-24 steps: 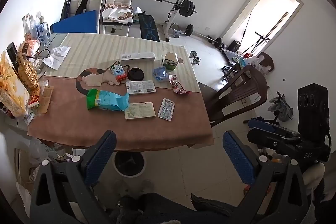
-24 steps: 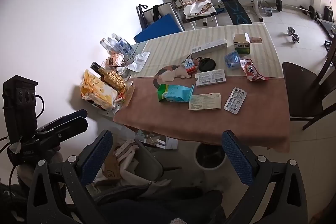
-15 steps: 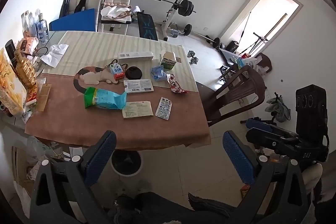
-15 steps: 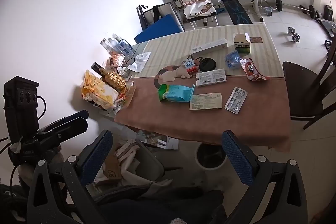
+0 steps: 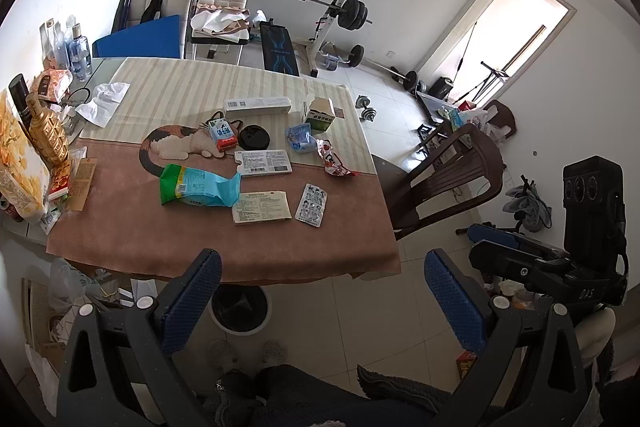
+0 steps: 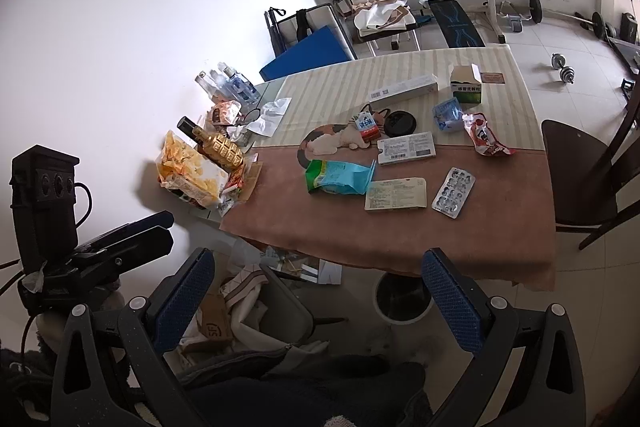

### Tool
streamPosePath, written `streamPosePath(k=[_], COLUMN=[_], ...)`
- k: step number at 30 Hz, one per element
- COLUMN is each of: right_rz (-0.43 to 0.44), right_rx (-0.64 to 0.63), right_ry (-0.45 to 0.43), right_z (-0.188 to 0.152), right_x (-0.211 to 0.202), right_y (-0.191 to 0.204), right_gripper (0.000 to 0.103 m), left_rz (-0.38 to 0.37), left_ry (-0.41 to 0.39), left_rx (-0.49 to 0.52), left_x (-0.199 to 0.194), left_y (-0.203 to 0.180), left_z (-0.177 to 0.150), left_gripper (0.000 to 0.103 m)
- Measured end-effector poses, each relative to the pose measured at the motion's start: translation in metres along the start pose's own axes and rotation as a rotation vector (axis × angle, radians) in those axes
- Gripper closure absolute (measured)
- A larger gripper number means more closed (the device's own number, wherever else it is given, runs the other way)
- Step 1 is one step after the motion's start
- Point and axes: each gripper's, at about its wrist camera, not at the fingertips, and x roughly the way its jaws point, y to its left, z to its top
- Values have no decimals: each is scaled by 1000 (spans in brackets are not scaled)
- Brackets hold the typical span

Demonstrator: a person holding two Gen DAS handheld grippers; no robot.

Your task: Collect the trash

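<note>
Trash lies on the table (image 5: 120, 247): a green-blue bag (image 5: 198, 185), a flat cream box (image 5: 262, 207), a blister pack (image 5: 311, 205), a white flat box (image 5: 266, 163), a red wrapper (image 5: 332, 159), a blue wrapper (image 5: 299, 137), a small carton (image 5: 221, 134) and a long white box (image 5: 256, 104). The same bag (image 6: 340, 178) and blister pack (image 6: 454, 192) show in the right wrist view. A bin (image 5: 239, 309) stands on the floor under the table's near edge. My left gripper (image 5: 320, 303) is open and empty, well short of the table. My right gripper (image 6: 316, 301) is open and empty too.
A dark chair (image 5: 448, 183) stands at the table's right side. Bottles and snack bags (image 6: 196, 163) crowd the table's left edge. A grey seat with cardboard and cloth (image 6: 256, 311) is on the floor at the left. A weight bench (image 5: 228, 7) stands behind.
Both grippers drifted slightly; the table scene shifted a little in each view. Jaws stay open and nothing on the table has moved.
</note>
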Motion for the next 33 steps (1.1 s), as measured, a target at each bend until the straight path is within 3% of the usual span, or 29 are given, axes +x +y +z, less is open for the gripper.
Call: streamPosePath(k=[33], right_rz=[-3], right_rx=[0], right_ry=[-5], right_z=[0], right_x=[-9], right_y=[2], right_gripper=[0], left_rz=[-21], left_ry=[2], left_rx=[18], left_x=[-4], left_y=[-3], left_z=[5], left_gripper=[0])
